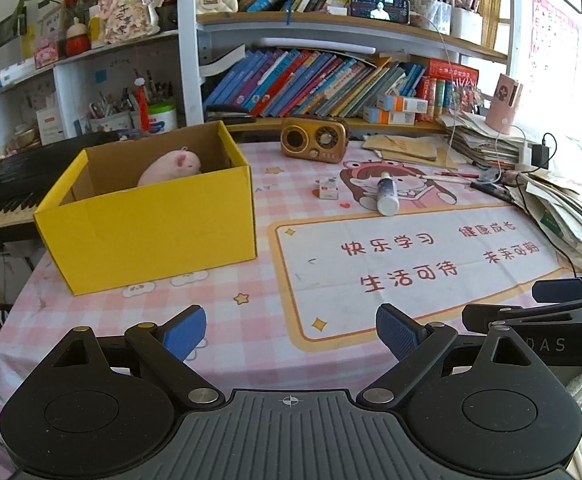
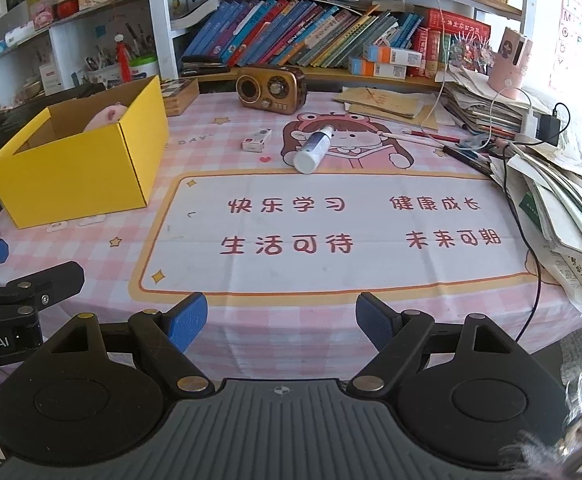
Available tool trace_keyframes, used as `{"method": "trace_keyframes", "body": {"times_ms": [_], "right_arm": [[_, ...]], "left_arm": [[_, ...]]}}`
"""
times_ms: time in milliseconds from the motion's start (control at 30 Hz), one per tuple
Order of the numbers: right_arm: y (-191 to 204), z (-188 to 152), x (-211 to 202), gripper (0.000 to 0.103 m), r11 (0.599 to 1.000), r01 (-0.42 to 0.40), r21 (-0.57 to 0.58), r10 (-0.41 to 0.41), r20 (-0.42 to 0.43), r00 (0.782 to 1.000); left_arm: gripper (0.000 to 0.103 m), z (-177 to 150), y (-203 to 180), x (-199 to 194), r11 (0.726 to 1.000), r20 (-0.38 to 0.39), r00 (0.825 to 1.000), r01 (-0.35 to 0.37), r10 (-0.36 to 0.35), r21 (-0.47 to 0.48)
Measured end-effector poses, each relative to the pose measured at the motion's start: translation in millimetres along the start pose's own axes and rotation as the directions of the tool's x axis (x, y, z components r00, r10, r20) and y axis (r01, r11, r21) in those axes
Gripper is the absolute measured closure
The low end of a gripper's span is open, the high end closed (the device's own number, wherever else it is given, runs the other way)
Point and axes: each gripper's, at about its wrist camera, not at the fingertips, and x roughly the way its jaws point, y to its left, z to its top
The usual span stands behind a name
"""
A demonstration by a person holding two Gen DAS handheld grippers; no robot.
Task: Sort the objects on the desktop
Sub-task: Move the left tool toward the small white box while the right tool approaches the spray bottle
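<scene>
Both claws are wide open and hold nothing. The left gripper point(image 1: 289, 334) and the right gripper point(image 2: 281, 322) hang side by side over the near edge of the table point(image 2: 291, 340).

The bottle point(image 2: 313, 148) lies on its side at about 12 o'clock from the right claw. The small box point(image 2: 256, 140) lies just beside it, at 9 o'clock. The yellow box point(image 1: 147, 216) sits at 10 o'clock with a pink plush toy point(image 1: 171, 166) already inside.

The bottle is round, so I think a bump could make it roll away.

Only the right view shows a wooden block point(image 2: 181, 96) behind the yellow box.
</scene>
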Motion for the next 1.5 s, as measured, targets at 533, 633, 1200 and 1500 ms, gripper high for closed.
{"method": "trace_keyframes", "body": {"times_ms": [533, 633, 1200, 1500], "right_arm": [[-9.7, 15.0, 15.2, 0.022, 1.000, -0.008, -0.006, 0.008, 0.001, 1.000], [-11.5, 18.7, 18.9, 0.022, 1.000, -0.013, -0.012, 0.013, 0.001, 1.000], [-43.2, 35.1, 43.4, 0.022, 1.000, -0.024, -0.008, 0.023, -0.022, 0.999], [-62.7, 58.4, 66.3, 0.022, 0.998, -0.050, -0.035, 0.049, -0.025, 0.998]], "left_arm": [[0.009, 11.1, -4.6, 16.0, 1.000, 0.003, 1.000, -0.011, 0.011, -0.002], [0.009, 13.6, -5.5, 19.4, 1.000, 0.004, 1.000, -0.015, 0.015, -0.006], [0.009, 28.4, -30.1, 46.4, 1.000, -0.019, 1.000, -0.021, 0.021, -0.004], [0.009, 44.9, -44.7, 70.2, 0.998, -0.027, 0.998, -0.048, 0.048, -0.028]]}}
